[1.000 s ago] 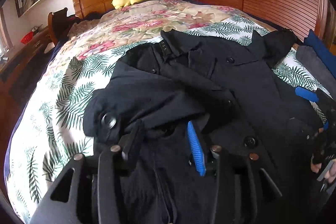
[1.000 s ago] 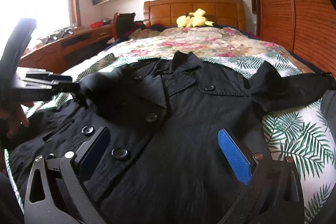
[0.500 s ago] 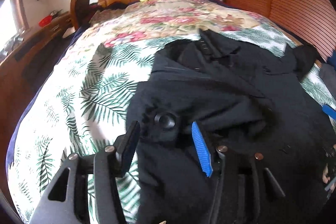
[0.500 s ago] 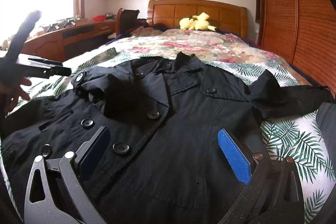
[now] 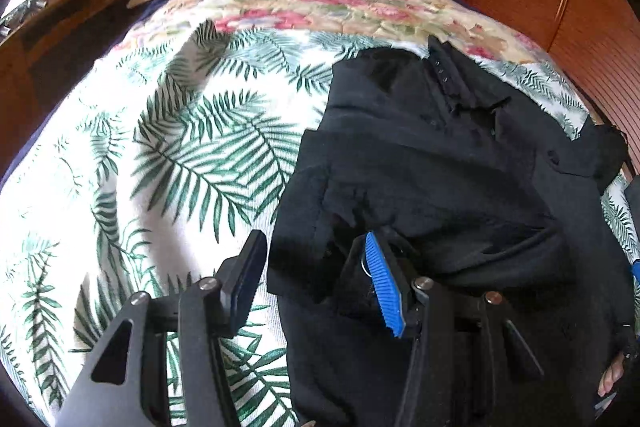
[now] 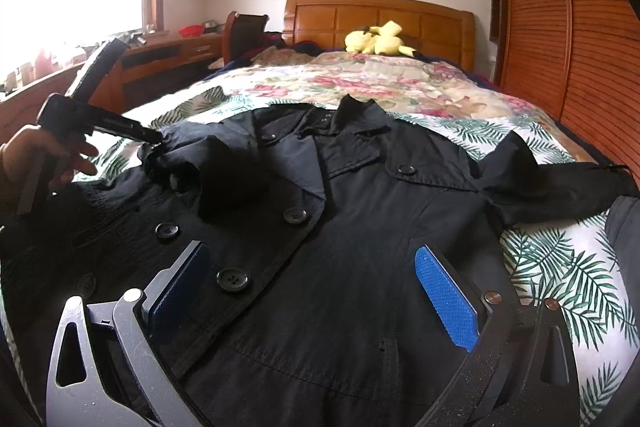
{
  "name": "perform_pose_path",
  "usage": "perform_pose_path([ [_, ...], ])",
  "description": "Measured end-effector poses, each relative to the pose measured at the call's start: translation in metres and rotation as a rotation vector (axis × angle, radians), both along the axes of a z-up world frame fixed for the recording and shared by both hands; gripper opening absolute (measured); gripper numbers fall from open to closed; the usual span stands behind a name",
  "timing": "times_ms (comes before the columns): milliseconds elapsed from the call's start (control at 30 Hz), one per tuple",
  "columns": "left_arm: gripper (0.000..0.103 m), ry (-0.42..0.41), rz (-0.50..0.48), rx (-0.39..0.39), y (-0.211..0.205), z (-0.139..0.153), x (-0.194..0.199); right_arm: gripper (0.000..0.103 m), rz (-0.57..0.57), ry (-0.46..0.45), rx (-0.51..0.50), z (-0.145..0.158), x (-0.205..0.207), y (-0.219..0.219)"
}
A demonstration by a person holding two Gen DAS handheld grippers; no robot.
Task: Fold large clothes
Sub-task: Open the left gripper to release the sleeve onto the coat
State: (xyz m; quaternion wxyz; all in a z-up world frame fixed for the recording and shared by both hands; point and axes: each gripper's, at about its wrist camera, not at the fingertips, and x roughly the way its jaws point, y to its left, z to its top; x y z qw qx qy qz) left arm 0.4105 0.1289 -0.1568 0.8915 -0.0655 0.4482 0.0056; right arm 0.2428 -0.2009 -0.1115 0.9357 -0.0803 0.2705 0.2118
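The black coat (image 6: 360, 227) lies face up on the bed (image 6: 400, 83), collar toward the headboard. The left tongs (image 5: 312, 279) stand released at its folded-in sleeve; the right tongs (image 6: 320, 291), also released, hover over the front, nearer the outstretched sleeve.

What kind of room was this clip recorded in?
A bedroom, almost certainly: a bed with a wooden headboard and leaf-print bedspread, a yellow plush toy at its head, and a black coat spread across it.

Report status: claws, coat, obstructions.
Left claw open at folded sleeve. Right claw open over black coat. Other sleeve unfolded. Nothing blocking.
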Motion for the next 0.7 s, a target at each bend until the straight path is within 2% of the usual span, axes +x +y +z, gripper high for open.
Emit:
perform_pose_path([
  [133,0.050,0.031,0.036,-0.039,0.005,-0.012,0.004,0.103,0.002,0.005,-0.004,-0.001,0.000,0.002],
  [267,0.050,0.050,0.055,-0.004,0.004,-0.016,0.010,0.103,0.001,0.007,-0.002,-0.001,0.000,0.002],
  [333,0.041,0.043,0.040,0.033,-0.001,-0.015,0.011,0.103,0.000,0.008,0.000,0.000,0.000,0.002],
  [367,0.031,0.039,0.016,0.049,-0.006,-0.013,0.011,0.103,0.000,0.008,0.000,0.000,0.000,0.002],
  [467,0.010,0.019,-0.022,0.104,-0.019,-0.004,0.005,0.103,0.000,0.008,-0.003,0.000,0.001,0.002],
  [567,0.005,-0.040,-0.045,0.154,-0.033,0.016,-0.006,0.103,-0.001,0.008,-0.006,-0.001,0.001,0.002],
  [700,0.004,-0.140,-0.074,0.193,-0.052,0.052,-0.026,0.103,-0.004,0.007,-0.008,-0.002,0.002,0.001],
])
